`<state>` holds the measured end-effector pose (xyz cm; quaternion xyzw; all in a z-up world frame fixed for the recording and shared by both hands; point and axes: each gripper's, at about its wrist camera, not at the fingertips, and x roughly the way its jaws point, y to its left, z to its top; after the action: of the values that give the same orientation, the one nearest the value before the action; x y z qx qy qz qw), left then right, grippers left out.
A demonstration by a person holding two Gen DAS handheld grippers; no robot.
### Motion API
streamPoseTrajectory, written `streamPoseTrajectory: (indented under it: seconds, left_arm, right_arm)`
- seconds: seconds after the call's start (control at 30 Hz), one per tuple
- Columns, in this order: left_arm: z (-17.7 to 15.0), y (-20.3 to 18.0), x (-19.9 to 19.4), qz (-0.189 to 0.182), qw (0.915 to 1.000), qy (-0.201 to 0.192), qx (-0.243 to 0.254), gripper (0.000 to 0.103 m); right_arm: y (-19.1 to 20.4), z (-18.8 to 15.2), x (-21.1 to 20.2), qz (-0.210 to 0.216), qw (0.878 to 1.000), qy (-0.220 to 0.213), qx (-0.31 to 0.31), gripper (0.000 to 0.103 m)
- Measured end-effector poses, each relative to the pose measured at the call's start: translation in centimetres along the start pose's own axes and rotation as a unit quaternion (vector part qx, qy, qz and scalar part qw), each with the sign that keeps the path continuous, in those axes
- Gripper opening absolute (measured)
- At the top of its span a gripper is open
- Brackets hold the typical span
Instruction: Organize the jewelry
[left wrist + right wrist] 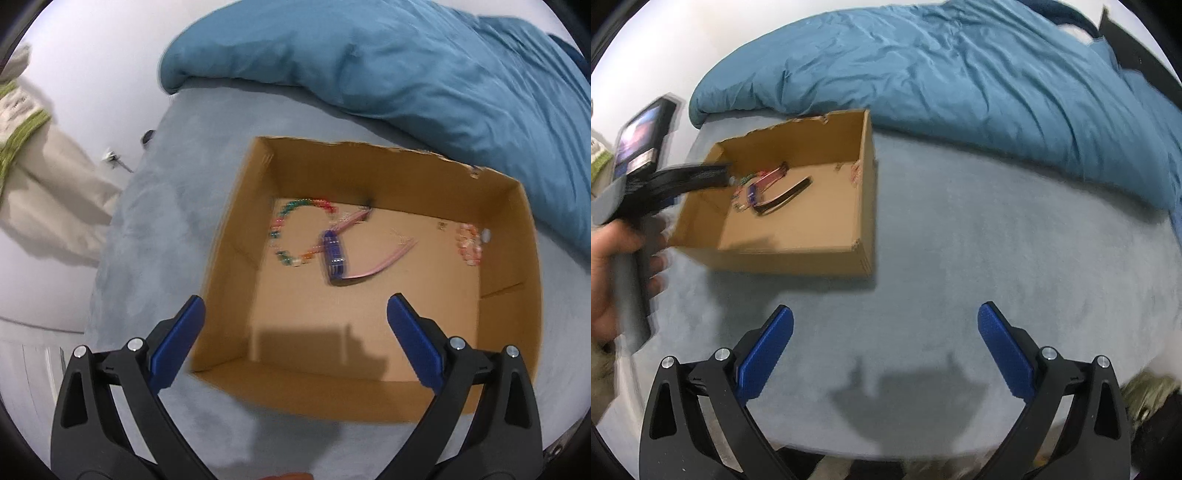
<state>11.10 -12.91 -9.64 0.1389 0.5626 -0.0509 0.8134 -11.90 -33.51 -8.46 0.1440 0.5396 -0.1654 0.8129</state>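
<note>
Now, left to right: the left gripper (295, 310) hovers over the open brown cardboard box (236, 221) on the bed, jaws spread wide and empty. Inside lie a multicoloured beaded bracelet (284, 218), a small blue clip (334, 258), a pink hairband (384, 258) and a pink beaded bracelet (469, 243). The right gripper (885, 328) waits over bare grey-blue bedsheet (997, 240), jaws spread. Best descend slowly, centring one piece.

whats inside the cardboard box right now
Inside the cardboard box: a multicoloured bead bracelet, a small blue clip lying over pink hair clips, and a pink bead bracelet by the right wall. Whatever is under the blue clip is covered.
</note>
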Motion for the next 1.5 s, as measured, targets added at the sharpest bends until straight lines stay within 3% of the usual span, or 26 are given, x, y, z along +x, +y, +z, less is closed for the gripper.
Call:
streamPoseTrajectory:
  seconds: [0.07, 0.17, 0.3, 0.37, 0.47, 0.5, 0.63, 0.7, 0.8, 1.0, 1.5]
  left_arm:
    - [-1.2, 2.6, -0.1, 0.005, 0.9998, -0.010, -0.017, 0.095]
    - [-2.6, 6.6, 0.7, 0.036, 0.9982, -0.032, -0.035, 0.095]
    - [-4.4, 13.2, 3.4, 0.067, 0.9920, -0.086, -0.065, 0.096]
    - [-5.1, 16.6, 5.4, 0.097, 0.9890, -0.073, -0.084, 0.096]
    - [-6.5, 19.9, 6.1, 0.086, 0.9809, -0.132, -0.115, 0.096]
    - [-6.4, 20.8, 8.0, 0.079, 0.9844, -0.110, -0.112, 0.096]
    - [-5.0, 21.8, 14.5, 0.059, 0.9951, -0.035, -0.072, 0.096]
    - [-4.9, 21.5, 16.2, 0.052, 0.9975, -0.024, -0.040, 0.096]
    - [-5.1, 20.9, 17.3, 0.046, 0.9983, -0.035, -0.009, 0.096]
    - [-7.2, 22.6, 18.2, -0.010, 0.9950, -0.086, -0.050, 0.096]
    - [-7.5, 22.2, 17.6, -0.010, 0.9941, -0.096, -0.051, 0.096]
  right_arm:
    - [-3.0, 1.2, 4.3, -0.050, 0.999, -0.010, 0.015, 0.097]
    - [-8.2, 2.2, 10.1, -0.070, 0.994, -0.019, 0.081, 0.097]
    - [-12.7, 2.0, 16.3, -0.045, 0.988, -0.013, 0.145, 0.097]
    - [-13.2, 1.1, 18.1, -0.046, 0.988, 0.000, 0.144, 0.097]
    - [-13.0, -0.2, 19.1, -0.046, 0.992, -0.018, 0.115, 0.097]
    - [-12.8, -0.6, 19.1, -0.047, 0.993, -0.029, 0.106, 0.097]
    - [-12.2, -2.4, 18.6, -0.052, 0.991, -0.088, 0.082, 0.097]
    - [-11.9, -3.2, 18.8, -0.054, 0.989, -0.108, 0.082, 0.097]
    - [-11.9, -3.0, 18.8, -0.053, 0.991, -0.095, 0.083, 0.097]
    - [-12.0, -3.0, 18.8, -0.053, 0.990, -0.100, 0.083, 0.097]
    - [-12.2, -2.5, 18.7, -0.054, 0.990, -0.099, 0.082, 0.097]
